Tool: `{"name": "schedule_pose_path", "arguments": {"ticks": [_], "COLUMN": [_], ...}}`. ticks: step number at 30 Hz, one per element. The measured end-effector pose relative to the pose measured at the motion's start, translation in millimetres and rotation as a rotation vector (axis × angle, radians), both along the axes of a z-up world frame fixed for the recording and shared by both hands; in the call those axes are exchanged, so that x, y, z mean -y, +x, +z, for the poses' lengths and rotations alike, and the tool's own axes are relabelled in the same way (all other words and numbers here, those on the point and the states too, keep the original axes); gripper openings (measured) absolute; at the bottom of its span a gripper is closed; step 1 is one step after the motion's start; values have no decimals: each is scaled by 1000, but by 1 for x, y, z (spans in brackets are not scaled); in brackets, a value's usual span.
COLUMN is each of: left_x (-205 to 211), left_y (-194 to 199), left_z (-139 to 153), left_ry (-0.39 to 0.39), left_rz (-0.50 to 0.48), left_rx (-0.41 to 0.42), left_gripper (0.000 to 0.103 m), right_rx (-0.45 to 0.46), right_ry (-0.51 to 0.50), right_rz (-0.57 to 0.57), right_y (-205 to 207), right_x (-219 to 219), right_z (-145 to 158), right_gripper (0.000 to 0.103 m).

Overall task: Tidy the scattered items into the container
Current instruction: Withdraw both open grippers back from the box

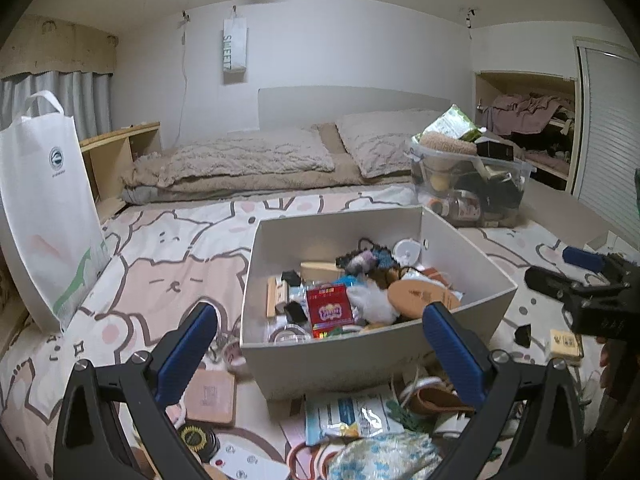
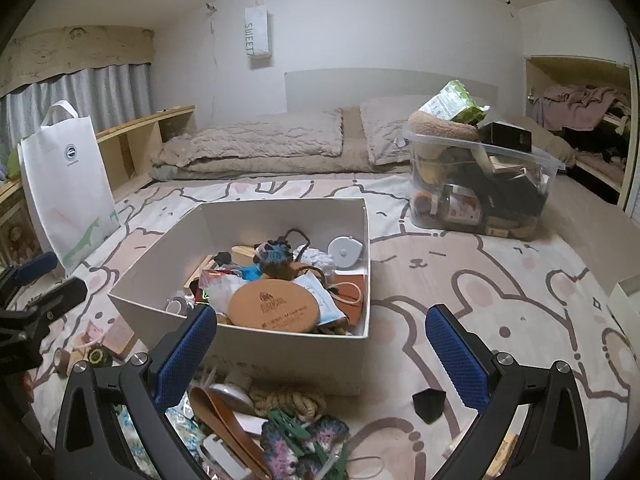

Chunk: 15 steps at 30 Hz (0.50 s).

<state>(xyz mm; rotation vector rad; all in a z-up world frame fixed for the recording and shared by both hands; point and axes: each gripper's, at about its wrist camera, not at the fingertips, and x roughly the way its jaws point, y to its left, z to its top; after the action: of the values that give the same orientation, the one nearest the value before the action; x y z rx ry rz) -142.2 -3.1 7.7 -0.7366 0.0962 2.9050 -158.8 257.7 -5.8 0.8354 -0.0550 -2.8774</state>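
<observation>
A white cardboard box (image 1: 472, 256) stands on the bed, partly filled with small items such as a red packet (image 1: 330, 310) and a round tan disc (image 2: 274, 306). It also shows in the right wrist view (image 2: 296, 344). My left gripper (image 1: 320, 344) is open and empty, hovering over the box's near wall. My right gripper (image 2: 322, 346) is open and empty, at the box's near right corner. Loose items lie in front of the box: a coiled rope (image 2: 288, 398), a brown leather strap (image 2: 224, 420), a small black cup (image 2: 429, 403), a tan square coaster (image 1: 210, 396).
A clear plastic bin (image 2: 480, 184) full of things stands at the back right. A white tote bag (image 1: 48, 208) leans at the left. Pillows (image 1: 256, 156) lie at the bed's head. The cartoon-print sheet (image 2: 500, 280) lies right of the box.
</observation>
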Motion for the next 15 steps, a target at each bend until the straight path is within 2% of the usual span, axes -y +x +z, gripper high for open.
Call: {"name": "schedule_pose_path", "arguments": {"ticks": [7,15], "left_x": [5,6], "left_y": [9,22], "left_z": [-16,-12], "left_ry": [5,6], "left_rz": [13,9], "left_rx": [32,7], "left_gripper": [103,103], "right_rx": [-12,-21], "right_ry": [-11,32], "right_rz": [14,-1], "right_y": [13,25], "right_x": [2,7], "right_z": [0,-5], "right_gripper": [103,103]}}
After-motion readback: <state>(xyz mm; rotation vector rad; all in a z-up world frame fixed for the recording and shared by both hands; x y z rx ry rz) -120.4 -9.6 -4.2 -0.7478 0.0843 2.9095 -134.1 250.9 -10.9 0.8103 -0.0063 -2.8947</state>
